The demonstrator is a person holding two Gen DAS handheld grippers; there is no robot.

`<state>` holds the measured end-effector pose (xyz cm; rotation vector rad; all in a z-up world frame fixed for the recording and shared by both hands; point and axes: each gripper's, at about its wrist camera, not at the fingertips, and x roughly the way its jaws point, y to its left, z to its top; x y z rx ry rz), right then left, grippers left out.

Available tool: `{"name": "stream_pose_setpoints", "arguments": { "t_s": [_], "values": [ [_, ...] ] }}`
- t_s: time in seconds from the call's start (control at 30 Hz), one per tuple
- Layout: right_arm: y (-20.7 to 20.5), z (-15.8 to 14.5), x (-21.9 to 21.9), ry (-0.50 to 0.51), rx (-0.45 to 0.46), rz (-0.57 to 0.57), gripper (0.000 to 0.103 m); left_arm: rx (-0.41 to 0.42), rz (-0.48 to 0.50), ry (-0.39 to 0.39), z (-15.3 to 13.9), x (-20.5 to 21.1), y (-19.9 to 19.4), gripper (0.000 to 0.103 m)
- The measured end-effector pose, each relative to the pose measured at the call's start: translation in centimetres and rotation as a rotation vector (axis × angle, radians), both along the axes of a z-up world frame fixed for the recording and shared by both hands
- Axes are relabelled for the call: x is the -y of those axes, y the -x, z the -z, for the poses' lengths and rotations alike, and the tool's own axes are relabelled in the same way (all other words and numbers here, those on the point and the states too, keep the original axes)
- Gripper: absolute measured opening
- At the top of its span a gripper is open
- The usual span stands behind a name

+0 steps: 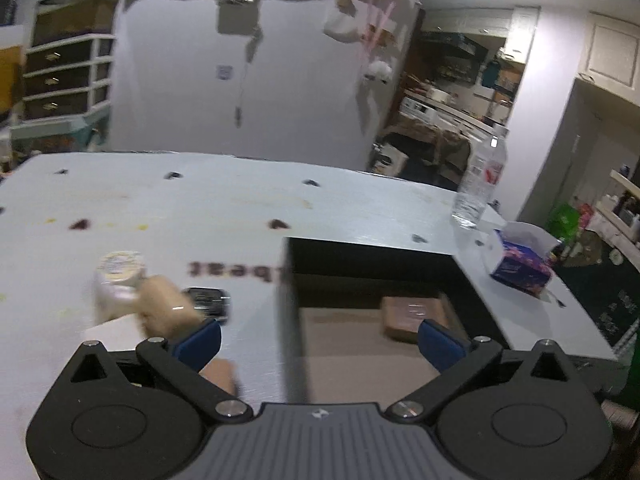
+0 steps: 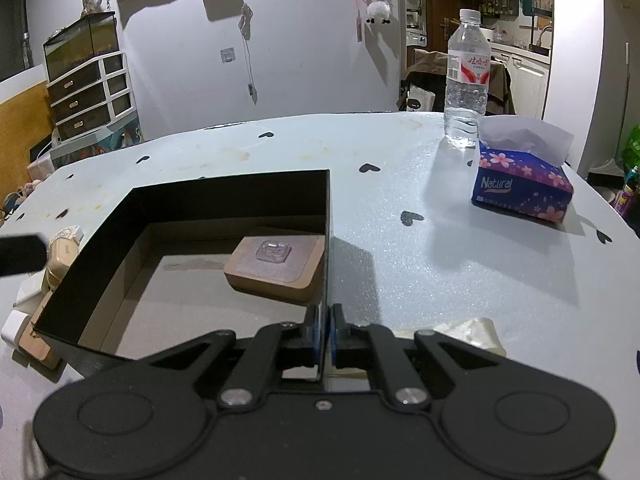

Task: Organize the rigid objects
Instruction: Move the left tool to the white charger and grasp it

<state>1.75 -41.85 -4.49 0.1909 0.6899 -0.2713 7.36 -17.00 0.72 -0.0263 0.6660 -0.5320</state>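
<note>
A black open box (image 2: 224, 196) with a brown floor sits on the pale table (image 2: 420, 264); it also shows in the left wrist view (image 1: 372, 260). A flat wooden block (image 2: 276, 268) with a clear plastic hook on top lies inside; in the left wrist view the block (image 1: 416, 316) is blurred. My right gripper (image 2: 325, 328) is shut on the box's right wall near its front corner. My left gripper (image 1: 318, 340) is open and empty above the box's left wall. Left of the box lie a small jar (image 1: 118, 276), a tan object (image 1: 168, 308) and a dark case (image 1: 208, 300).
A clear water bottle (image 2: 466, 76) and a purple tissue box (image 2: 520, 188) stand at the table's right side. White and wooden pieces (image 2: 28, 332) lie by the box's left front corner. A crumpled clear wrapper (image 2: 468, 332) lies beside my right gripper.
</note>
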Motion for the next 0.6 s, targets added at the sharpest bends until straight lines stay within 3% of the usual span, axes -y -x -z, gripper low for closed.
{"name": "stream_pose_setpoints", "arguments": {
  "t_s": [0.43,0.6],
  "values": [
    [0.0,0.0,-0.1,0.002,0.0,0.002,0.005,0.087,-0.235,-0.076,2.2,-8.1,2.6,0.103],
    [0.0,0.0,-0.1,0.003,0.0,0.003,0.005,0.09,-0.266,-0.1,3.4,-9.6,3.0,0.103]
  ]
}}
